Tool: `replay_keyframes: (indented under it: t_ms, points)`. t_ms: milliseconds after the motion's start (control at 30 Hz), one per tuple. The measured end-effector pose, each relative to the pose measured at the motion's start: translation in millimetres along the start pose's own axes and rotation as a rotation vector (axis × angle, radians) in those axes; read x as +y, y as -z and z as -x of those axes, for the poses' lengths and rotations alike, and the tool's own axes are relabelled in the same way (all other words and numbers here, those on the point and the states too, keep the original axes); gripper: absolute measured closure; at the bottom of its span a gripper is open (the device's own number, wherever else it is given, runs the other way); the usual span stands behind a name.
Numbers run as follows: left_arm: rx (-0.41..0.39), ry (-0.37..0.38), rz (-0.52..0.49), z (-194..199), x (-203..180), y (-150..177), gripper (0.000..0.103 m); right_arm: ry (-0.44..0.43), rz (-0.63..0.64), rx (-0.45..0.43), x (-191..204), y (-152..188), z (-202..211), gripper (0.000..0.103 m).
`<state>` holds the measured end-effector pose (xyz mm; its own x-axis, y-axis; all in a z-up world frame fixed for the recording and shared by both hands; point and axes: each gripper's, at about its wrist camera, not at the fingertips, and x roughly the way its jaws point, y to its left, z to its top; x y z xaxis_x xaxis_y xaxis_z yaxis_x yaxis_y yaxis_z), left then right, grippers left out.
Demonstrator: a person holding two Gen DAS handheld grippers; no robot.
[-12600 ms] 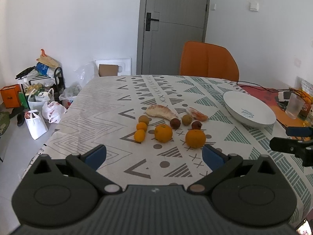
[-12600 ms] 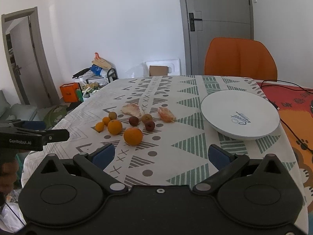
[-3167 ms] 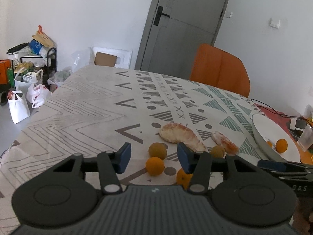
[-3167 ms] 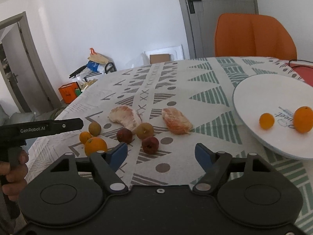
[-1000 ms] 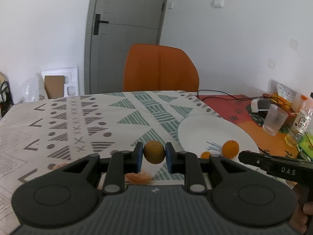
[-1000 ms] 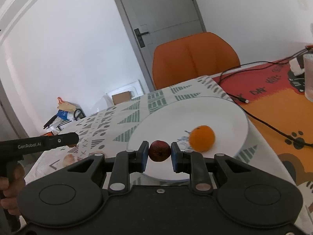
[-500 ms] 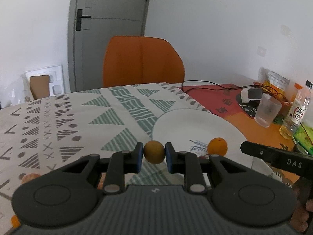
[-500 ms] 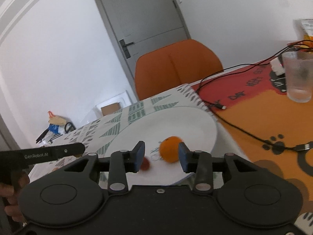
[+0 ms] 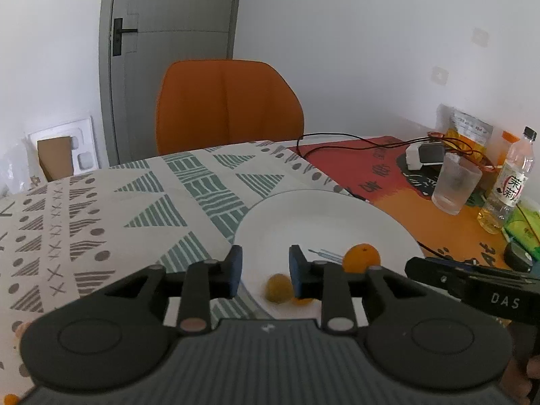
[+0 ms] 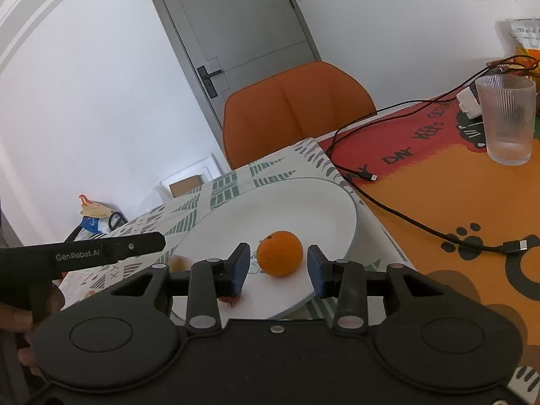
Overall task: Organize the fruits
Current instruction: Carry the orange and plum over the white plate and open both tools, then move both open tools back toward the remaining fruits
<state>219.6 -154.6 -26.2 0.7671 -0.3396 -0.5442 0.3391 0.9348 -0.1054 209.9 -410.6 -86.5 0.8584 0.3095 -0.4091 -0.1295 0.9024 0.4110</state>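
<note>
A white plate (image 9: pixel 324 212) lies on the patterned tablecloth; it also shows in the right wrist view (image 10: pixel 276 212). My left gripper (image 9: pixel 265 270) is open above the plate's near edge, and a blurred brownish-yellow fruit (image 9: pixel 278 287) is just below it on the plate. An orange (image 9: pixel 361 257) and a small orange fruit (image 9: pixel 303 301) lie on the plate. My right gripper (image 10: pixel 278 270) is open over the plate, with the orange (image 10: pixel 279 253) seen between its fingers. A dark red fruit (image 10: pixel 230 299) peeks out under its left finger.
An orange chair (image 9: pixel 227 104) stands behind the table. A ribbed glass (image 9: pixel 455 184), a bottle (image 9: pixel 508 185), a charger and black cables (image 10: pixel 405 216) lie on the orange-red mat at right. More fruit stays on the cloth at left (image 9: pixel 10 398).
My left gripper opened and let go of the brownish-yellow fruit, which dropped onto the plate. My right gripper stays open after releasing the dark red fruit half a second earlier.
</note>
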Motion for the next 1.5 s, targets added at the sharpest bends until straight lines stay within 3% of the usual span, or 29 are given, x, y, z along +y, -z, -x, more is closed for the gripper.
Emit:
replay_keyframes:
  t_ms: [67,200,467,533,667,967,1200,1500]
  points:
    - [0.013,-0.006,0.018,0.5,5.1,1.2,0.070,-0.007,-0.002,0.003,2.6,0.0,0.2,0.063]
    - [0.013,-0.036,0.034,9.1,14.6,4.3,0.058,-0.009,0.010,-0.002,10.4,0.6,0.6,0.049]
    - [-0.017,-0.113,0.055,35.7,35.9,7.3,0.033,-0.031,0.029,0.010,26.4,2.5,-1.0,0.040]
    - [-0.022,-0.135,0.053,41.9,39.4,8.4,0.024,-0.035,0.031,0.011,30.4,2.7,-1.2,0.036]
    - [-0.048,-0.154,0.064,57.4,50.1,11.1,0.017,-0.039,0.045,0.004,39.5,4.3,-0.1,0.024]
    - [-0.072,-0.229,0.093,85.0,73.4,18.5,0.012,-0.055,0.069,-0.007,62.1,7.8,2.7,0.006]
    - [-0.091,-0.253,0.128,106.5,91.3,28.5,0.012,-0.059,0.097,-0.010,81.3,10.2,5.1,0.000]
    - [-0.112,-0.287,0.163,131.3,109.1,42.7,0.009,-0.077,0.135,-0.001,104.7,17.3,4.0,0.000]
